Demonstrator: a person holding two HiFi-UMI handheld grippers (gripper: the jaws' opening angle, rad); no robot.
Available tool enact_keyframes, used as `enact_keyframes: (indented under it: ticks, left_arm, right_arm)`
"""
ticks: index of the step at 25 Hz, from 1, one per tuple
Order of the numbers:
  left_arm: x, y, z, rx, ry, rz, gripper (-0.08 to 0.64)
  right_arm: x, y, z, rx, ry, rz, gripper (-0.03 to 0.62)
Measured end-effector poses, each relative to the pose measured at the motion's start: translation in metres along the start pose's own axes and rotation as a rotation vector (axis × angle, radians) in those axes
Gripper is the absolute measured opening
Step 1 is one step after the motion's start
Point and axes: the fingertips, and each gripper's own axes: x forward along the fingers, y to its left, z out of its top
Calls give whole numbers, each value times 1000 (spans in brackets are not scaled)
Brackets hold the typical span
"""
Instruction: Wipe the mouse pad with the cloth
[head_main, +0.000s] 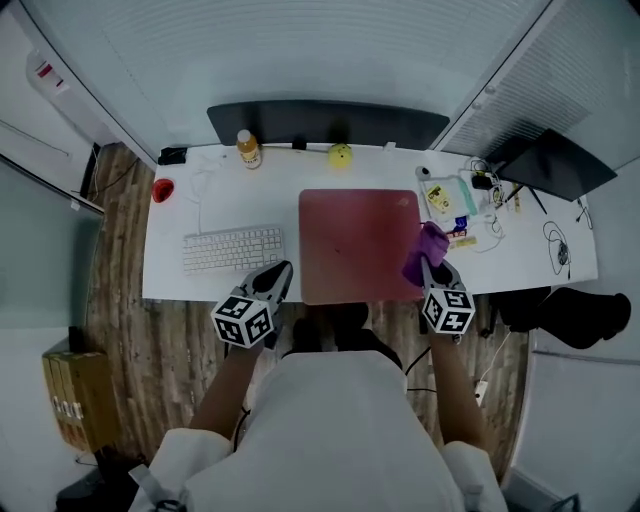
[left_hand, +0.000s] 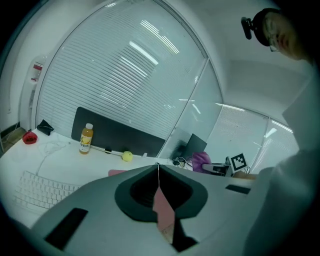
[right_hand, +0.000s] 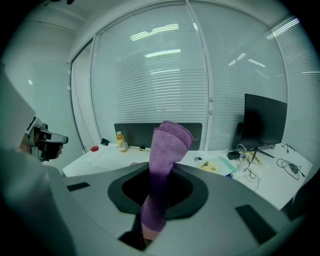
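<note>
A dark red mouse pad lies on the white desk, in front of the monitor. My right gripper hovers at the pad's right front corner, shut on a purple cloth. In the right gripper view the cloth stands up from between the jaws, its free end folded over at the top. My left gripper sits over the desk's front edge, just left of the pad. Its jaws meet in a thin line with nothing between them.
A white keyboard lies left of the pad. Along the back stand a dark monitor, an orange-drink bottle and a yellow ball. A red object sits far left. Cables, papers and a black screen crowd the right end.
</note>
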Motion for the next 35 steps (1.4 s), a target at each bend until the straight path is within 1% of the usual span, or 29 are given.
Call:
enact_keyframes:
  ticks: [4,8,13,17,20,23,27,35]
  left_arm:
    - [4,-14,3,19,-13,1,20]
    - [12,-33,4,75,-22,22,20]
    - [18,-58,6,130,-39,56,20]
    - [20,-80,9,162,-65,64,20]
    - [19,-92,12,184,-83,64,20]
    - [20,-97,15,192,-93,72,20]
    - [22,-100,17,190,-106,88,20]
    - [24,-105,24,198,-118,94,20]
  right_arm:
    - [-19,-14,9,-3,-32,-8,74]
    - [-32,-33,9,7,-40,-3,74]
    - [-47,-52,13,12,-50,24,74]
    - [-61,-65,21,17,-78,47,74]
    - [-66,-68,27,-23,-94,67,74]
    - [-68,-69,35,-72,-113,81,74]
    - [-71,-70,45,-99,-146,97,74]
    - [-71,-68,55,-91,-163,119,74]
